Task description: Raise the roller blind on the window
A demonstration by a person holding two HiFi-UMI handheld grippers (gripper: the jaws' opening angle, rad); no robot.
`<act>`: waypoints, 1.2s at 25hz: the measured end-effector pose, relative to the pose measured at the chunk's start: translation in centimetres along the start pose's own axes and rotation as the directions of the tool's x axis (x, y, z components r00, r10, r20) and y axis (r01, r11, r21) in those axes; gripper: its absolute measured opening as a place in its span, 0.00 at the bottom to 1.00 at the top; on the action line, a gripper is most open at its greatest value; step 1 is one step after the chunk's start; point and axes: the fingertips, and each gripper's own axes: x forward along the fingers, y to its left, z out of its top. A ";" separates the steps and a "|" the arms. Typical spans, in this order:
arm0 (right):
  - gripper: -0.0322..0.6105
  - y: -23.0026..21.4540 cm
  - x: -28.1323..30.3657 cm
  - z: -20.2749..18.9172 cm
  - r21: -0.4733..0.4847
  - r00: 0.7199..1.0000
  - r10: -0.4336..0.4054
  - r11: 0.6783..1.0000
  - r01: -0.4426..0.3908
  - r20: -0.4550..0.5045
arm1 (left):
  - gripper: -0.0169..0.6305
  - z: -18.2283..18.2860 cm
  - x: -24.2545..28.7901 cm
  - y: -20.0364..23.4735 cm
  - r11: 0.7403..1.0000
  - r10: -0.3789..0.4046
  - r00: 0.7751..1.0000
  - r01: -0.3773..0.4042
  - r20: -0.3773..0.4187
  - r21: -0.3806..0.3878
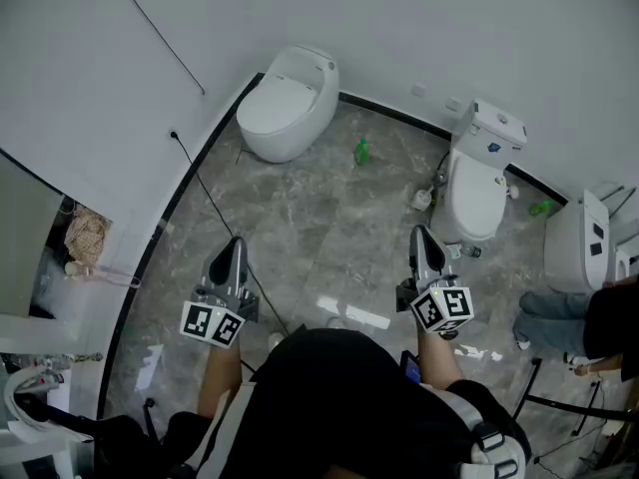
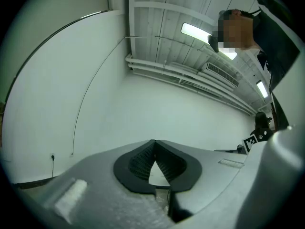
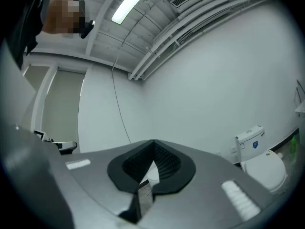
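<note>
Nearest to us, the left gripper (image 1: 237, 240) and the right gripper (image 1: 419, 231) keep their fingers together on nothing, over the grey floor (image 1: 329, 228). A round toilet (image 1: 288, 103) and a tank toilet (image 1: 477, 183) have lids down, with a green bottle (image 1: 362, 151) between them. We cannot make out the roller blind in any view. Only the gripper views show the ceiling lamp (image 3: 133, 1).
</note>
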 end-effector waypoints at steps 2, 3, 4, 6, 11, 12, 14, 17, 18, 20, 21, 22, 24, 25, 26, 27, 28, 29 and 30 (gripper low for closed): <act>0.05 -0.7 0.0 -0.1 0.005 1.000 0.010 1.000 -0.010 -0.006 | 0.03 -0.3 0.2 -0.5 1.000 0.010 1.000 -0.010 -0.001 0.000; 0.05 -1.0 0.0 -0.1 0.011 1.000 0.015 1.000 -0.015 -0.009 | 0.03 -0.4 0.2 -0.8 1.000 0.016 1.000 -0.016 -0.003 0.000; 0.05 -1.3 0.0 -0.1 0.018 1.000 0.020 1.000 -0.020 -0.011 | 0.03 -0.6 0.2 -1.0 1.000 0.023 1.000 -0.023 -0.006 0.000; 0.05 -1.7 0.1 -0.1 0.040 0.999 0.034 0.999 -0.034 -0.007 | 0.03 -0.9 0.0 -1.4 0.999 0.040 0.999 -0.040 -0.012 0.003; 0.05 -2.1 0.6 -0.5 0.096 0.995 0.104 0.990 -0.103 -0.006 | 0.03 -1.5 -0.9 -2.2 0.994 0.106 0.994 -0.106 -0.028 0.005; 0.05 -1.9 0.7 -0.7 0.097 0.992 0.126 0.988 -0.124 -0.014 | 0.03 -1.6 -1.1 -2.4 0.993 0.116 0.993 -0.116 -0.031 0.004; 0.05 -1.4 1.3 -1.5 0.087 0.984 0.171 0.982 -0.167 -0.040 | 0.03 -1.6 -1.3 -2.5 0.991 0.132 0.991 -0.131 -0.034 0.005; 0.05 0.2 3.0 -2.6 0.091 0.973 0.220 0.973 -0.214 -0.063 | 0.03 -0.9 -1.7 -1.2 0.989 0.149 0.988 -0.148 -0.033 0.028; 0.05 0.9 3.7 -2.7 0.099 0.971 0.232 0.969 -0.226 -0.061 | 0.03 -0.4 -1.8 -0.4 0.987 0.159 0.987 -0.158 -0.027 0.037; 0.05 1.9 5.4 -2.9 0.104 0.966 0.254 0.963 -0.247 -0.055 | 0.03 0.6 -2.0 1.2 0.983 0.180 0.984 -0.179 -0.008 0.048; 0.05 2.5 6.3 -2.9 0.100 0.963 0.264 0.961 -0.257 -0.055 | 0.03 1.2 -2.1 1.9 0.981 0.187 0.982 -0.187 0.002 0.055; 0.05 3.4 7.3 -2.9 0.094 0.960 0.273 0.959 -0.267 -0.057 | 0.03 1.7 -2.3 2.7 0.979 0.193 0.981 -0.193 0.010 0.066; 0.05 5.7 9.5 -2.9 0.073 0.956 0.286 0.957 -0.281 -0.063 | 0.03 2.7 -2.8 4.6 0.975 0.201 0.979 -0.202 0.025 0.094; 0.05 6.9 10.7 -3.0 0.062 0.955 0.289 0.957 -0.285 -0.067 | 0.03 3.2 -2.9 5.7 0.973 0.203 0.979 -0.206 0.033 0.105; 0.05 8.1 11.9 -3.1 0.055 0.954 0.291 0.956 -0.288 -0.070 | 0.03 3.7 -3.1 6.8 0.972 0.205 0.978 -0.208 0.042 0.112; 0.05 9.4 13.0 -3.2 0.053 0.953 0.296 0.955 -0.292 -0.071 | 0.03 4.2 -3.4 7.9 0.971 0.208 0.977 -0.213 0.049 0.111; 0.05 10.7 13.9 -3.3 0.055 0.950 0.303 0.952 -0.300 -0.070 | 0.03 4.6 -3.8 9.2 0.970 0.215 0.975 -0.220 0.055 0.104; 0.05 12.0 14.7 -3.3 0.056 0.947 0.313 0.949 -0.310 -0.067 | 0.03 5.1 -4.2 10.4 0.968 0.225 0.973 -0.230 0.060 0.097; 0.05 13.3 15.5 -3.3 0.055 0.944 0.323 0.946 -0.320 -0.063 | 0.03 5.5 -4.5 11.7 0.966 0.236 0.970 -0.241 0.065 0.093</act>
